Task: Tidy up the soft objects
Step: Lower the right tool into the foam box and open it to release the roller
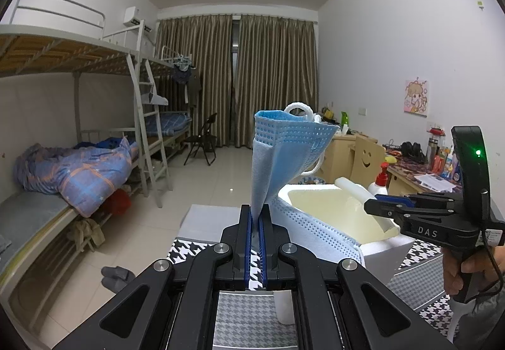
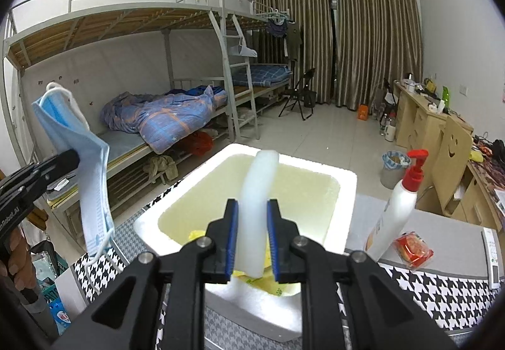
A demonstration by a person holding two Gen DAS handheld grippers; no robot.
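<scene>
My left gripper [image 1: 255,211] is shut on a blue face mask [image 1: 284,154], which stands up from its jaws with the white ear loops at the top. In the right wrist view the mask [image 2: 91,179] hangs from that gripper [image 2: 74,157] to the left of a white foam box [image 2: 347,186]. My right gripper [image 2: 252,208] is over the box's near edge with a white foam strip [image 2: 258,179] between its blue pads, which lie against both its sides. The strip arcs forward over the box's yellowish inside. Something yellow [image 2: 195,235] lies in the box.
The box stands on a table under a houndstooth cloth [image 2: 435,293]. A white pump bottle with a red top [image 2: 394,214], a red packet [image 2: 413,249] and a white remote [image 2: 492,255] are to its right. Bunk beds [image 2: 157,116] line the left wall, desks [image 2: 419,116] the right.
</scene>
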